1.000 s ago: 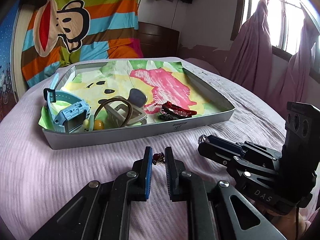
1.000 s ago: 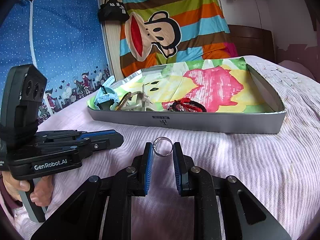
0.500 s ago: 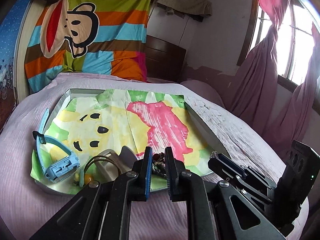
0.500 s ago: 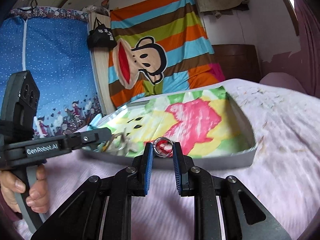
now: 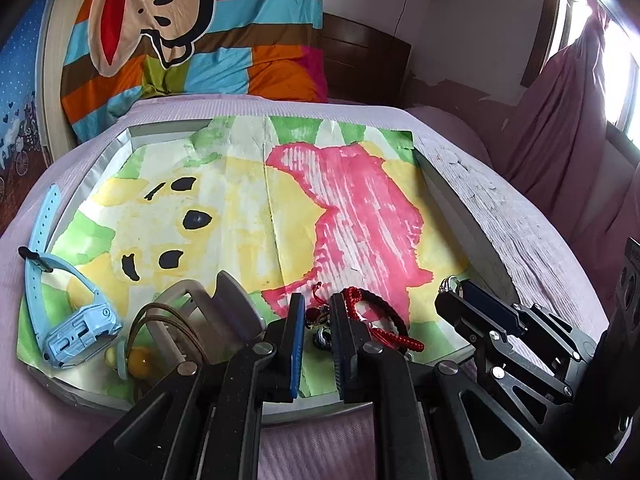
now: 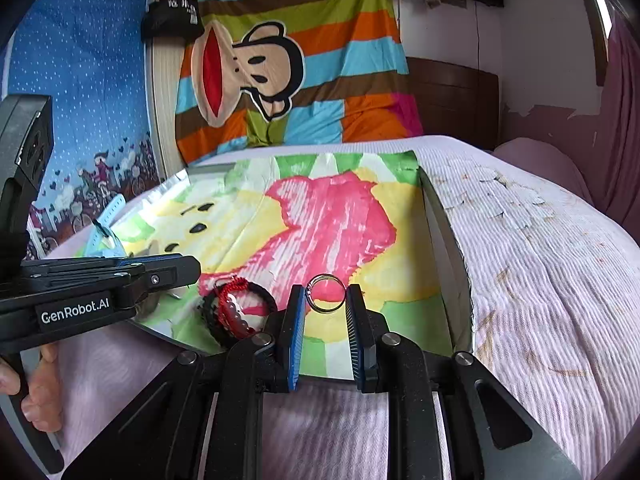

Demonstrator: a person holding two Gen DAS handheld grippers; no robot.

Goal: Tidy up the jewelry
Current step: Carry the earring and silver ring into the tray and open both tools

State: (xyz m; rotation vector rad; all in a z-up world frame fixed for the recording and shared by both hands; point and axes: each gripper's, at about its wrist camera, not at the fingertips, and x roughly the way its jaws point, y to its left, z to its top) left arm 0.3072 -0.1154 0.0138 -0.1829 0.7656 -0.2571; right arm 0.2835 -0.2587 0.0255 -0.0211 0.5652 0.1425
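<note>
A shallow grey tray [image 5: 460, 208] lined with a painted paper lies on the bed. My left gripper [image 5: 317, 312] is shut on a small dark red earring [image 5: 314, 315] and holds it over the tray's near edge, beside a red and black braided bracelet [image 5: 376, 316]. My right gripper [image 6: 326, 298] is shut on a silver ring [image 6: 326, 294] and holds it over the tray's near right part [image 6: 444, 232]. The ring also shows at the right gripper's tip in the left wrist view [image 5: 448, 283]. The bracelet [image 6: 236, 308] lies to the left of the right gripper.
A light blue watch [image 5: 68, 312], a brown cord bracelet [image 5: 160, 320], a grey stand [image 5: 224, 304] and yellow beads [image 5: 138, 362] lie in the tray's near left corner. The pink bedspread [image 6: 540, 260] surrounds the tray. A striped cartoon blanket [image 5: 192, 40] hangs behind.
Both grippers have moved forward from the bedspread to over the tray's near edge, each carrying its piece. The left gripper now hangs over the bracelet.
</note>
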